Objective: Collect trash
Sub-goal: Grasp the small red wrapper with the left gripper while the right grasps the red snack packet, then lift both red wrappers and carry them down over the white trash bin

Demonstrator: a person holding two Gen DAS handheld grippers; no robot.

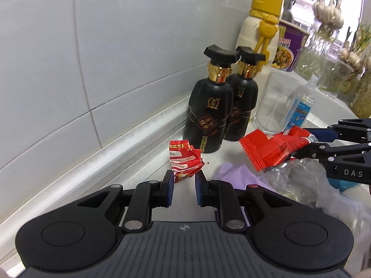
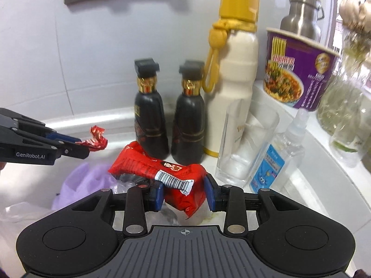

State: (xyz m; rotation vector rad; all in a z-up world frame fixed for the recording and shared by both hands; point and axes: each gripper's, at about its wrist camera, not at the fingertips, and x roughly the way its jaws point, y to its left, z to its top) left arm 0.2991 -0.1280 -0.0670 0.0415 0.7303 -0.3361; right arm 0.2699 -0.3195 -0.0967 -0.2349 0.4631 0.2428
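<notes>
A small crumpled red wrapper (image 1: pixel 183 162) sticks up from between the blue pads of my left gripper (image 1: pixel 184 180), which is shut on it just above the counter. The right wrist view shows the same wrapper (image 2: pixel 97 139) at the tip of the left gripper (image 2: pixel 83 147). My right gripper (image 2: pixel 185 192) is shut on a larger red snack packet (image 2: pixel 162 164) with a barcode flap. In the left wrist view that packet (image 1: pixel 271 149) hangs from the right gripper (image 1: pixel 301 146) above a clear plastic bag (image 1: pixel 301 180).
Two black bottles (image 2: pixel 150 120) stand at the tiled wall, beside a cream bottle with a yellow cap (image 2: pixel 234 92). A drinking glass (image 2: pixel 243 143), a small spray bottle (image 2: pixel 278 159) and a purple noodle cup (image 2: pixel 299 74) crowd the right. Something soft and lilac (image 2: pixel 81 180) lies below the grippers.
</notes>
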